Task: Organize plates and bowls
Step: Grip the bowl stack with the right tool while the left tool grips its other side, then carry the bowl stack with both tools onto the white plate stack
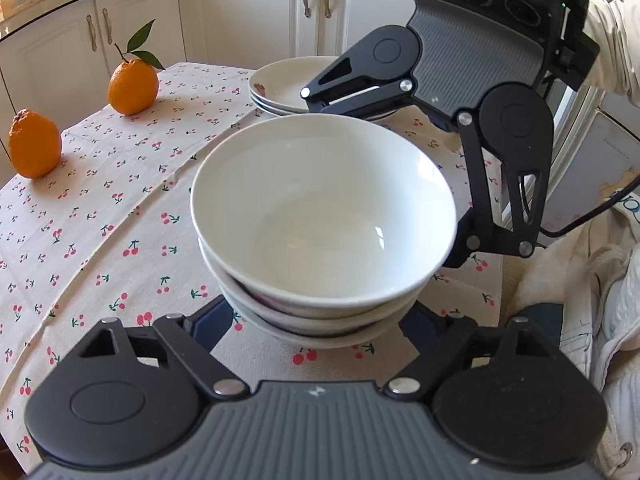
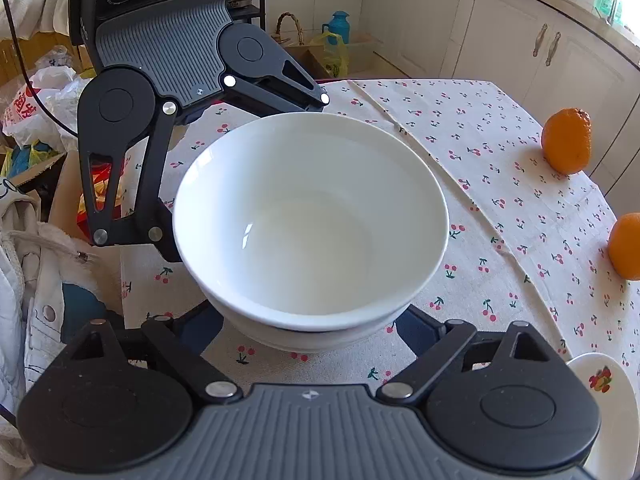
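A stack of white bowls [image 1: 324, 216] stands on the cherry-print tablecloth [image 1: 100, 208]; it also shows in the right wrist view [image 2: 312, 220]. My left gripper [image 1: 320, 320] is spread wide around the stack's base from one side, fingertips hidden under the bowls. My right gripper [image 2: 312, 332] is spread wide around the base from the opposite side and shows across the stack in the left wrist view [image 1: 404, 184]. I cannot tell whether the fingers touch the bowls. A stack of white plates [image 1: 288, 88] sits behind the bowls.
Two oranges [image 1: 132, 86] [image 1: 34, 144] sit at the table's far left edge. White cabinets [image 1: 248, 12] stand behind. A plate rim with a fruit print [image 2: 604, 392] lies at the right wrist view's lower right. Bags and clutter [image 2: 36, 120] lie beyond the table edge.
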The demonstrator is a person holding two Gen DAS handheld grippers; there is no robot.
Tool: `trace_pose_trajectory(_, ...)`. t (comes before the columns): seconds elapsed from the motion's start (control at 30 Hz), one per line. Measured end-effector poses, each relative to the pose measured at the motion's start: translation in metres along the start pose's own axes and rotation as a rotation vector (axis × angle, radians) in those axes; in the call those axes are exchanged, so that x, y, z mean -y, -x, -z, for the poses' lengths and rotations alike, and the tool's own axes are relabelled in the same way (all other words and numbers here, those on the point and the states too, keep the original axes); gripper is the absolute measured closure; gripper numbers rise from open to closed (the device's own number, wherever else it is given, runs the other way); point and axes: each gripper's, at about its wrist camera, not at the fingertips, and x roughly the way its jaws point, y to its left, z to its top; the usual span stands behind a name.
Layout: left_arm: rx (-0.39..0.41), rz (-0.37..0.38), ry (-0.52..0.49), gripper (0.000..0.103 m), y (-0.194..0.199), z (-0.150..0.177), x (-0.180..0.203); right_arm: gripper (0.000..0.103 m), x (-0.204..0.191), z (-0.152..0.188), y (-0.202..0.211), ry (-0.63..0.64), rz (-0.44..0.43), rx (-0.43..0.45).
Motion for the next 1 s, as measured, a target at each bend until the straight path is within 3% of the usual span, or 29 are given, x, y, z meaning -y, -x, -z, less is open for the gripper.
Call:
trace_pose_trajectory(0.5, 0.008, 0.046, -0.006, 0.017, -0.0024, -0.0004, -0.0039, 0.013, 0.0033, -0.0039, 0.0013, 0.001, -0.03, -0.017)
trace_pose_trajectory(1.0, 0.005, 0.038, -0.003, 0.018, -0.0013, -0.0022, 0.0009, 0.013, 0.0074, -0.0027, 0.0011, -0.017, -0.055, -0.017)
